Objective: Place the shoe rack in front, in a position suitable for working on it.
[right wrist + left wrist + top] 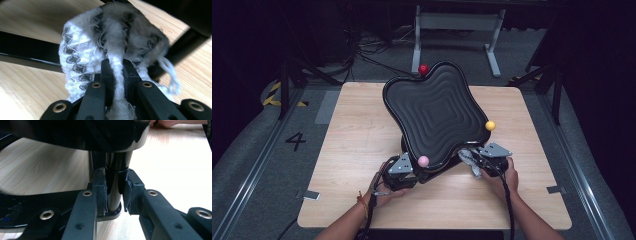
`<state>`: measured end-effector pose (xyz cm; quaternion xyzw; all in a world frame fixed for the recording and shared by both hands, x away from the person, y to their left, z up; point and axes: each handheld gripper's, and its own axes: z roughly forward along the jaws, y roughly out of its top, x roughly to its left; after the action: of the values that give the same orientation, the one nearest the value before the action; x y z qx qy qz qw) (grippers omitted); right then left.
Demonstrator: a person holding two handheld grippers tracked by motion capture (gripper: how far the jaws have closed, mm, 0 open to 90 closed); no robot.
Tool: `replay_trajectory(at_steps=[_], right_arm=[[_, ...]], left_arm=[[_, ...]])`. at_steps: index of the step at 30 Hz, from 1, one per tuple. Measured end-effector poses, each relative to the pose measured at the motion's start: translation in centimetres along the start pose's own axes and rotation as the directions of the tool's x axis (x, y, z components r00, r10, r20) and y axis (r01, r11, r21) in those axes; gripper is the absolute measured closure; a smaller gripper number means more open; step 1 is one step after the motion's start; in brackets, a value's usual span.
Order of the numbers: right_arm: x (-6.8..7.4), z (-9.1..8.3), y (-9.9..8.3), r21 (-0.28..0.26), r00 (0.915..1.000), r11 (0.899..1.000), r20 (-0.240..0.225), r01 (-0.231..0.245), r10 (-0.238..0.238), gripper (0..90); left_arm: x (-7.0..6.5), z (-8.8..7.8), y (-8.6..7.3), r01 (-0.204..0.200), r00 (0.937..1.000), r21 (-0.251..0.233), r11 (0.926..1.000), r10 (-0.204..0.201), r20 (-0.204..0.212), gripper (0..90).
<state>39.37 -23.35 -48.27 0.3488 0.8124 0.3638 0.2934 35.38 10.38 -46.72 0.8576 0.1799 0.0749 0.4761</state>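
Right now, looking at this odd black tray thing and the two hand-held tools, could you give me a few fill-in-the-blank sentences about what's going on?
1. The left gripper is shut on the black ____ under the wavy tray.
2. The right gripper is shut on a white patterned ____.
3. The ball on the tray's rim nearest the left gripper is ____.
4. The table top is made of ____.

Missing words: post; cloth; pink; wood

The light wooden table (362, 130) is lit brightly from above, while the room around it is very dark. In the left gripper view, glare whitens the wood at right. The white knitted cloth (100, 42) looks overexposed and soft.
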Motion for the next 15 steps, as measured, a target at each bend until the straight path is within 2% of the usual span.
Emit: replay_trajectory(at_steps=[15], right_arm=[[-1.7, -0.9, -0.5, -0.010, 0.9968, 0.999, 0.065, -0.046, 0.047, 82.1]], left_arm=[[0.1, 0.0, 0.0, -0.007, 1.0000, 0.005, 1.0000, 0.007, 0.004, 74.5]])
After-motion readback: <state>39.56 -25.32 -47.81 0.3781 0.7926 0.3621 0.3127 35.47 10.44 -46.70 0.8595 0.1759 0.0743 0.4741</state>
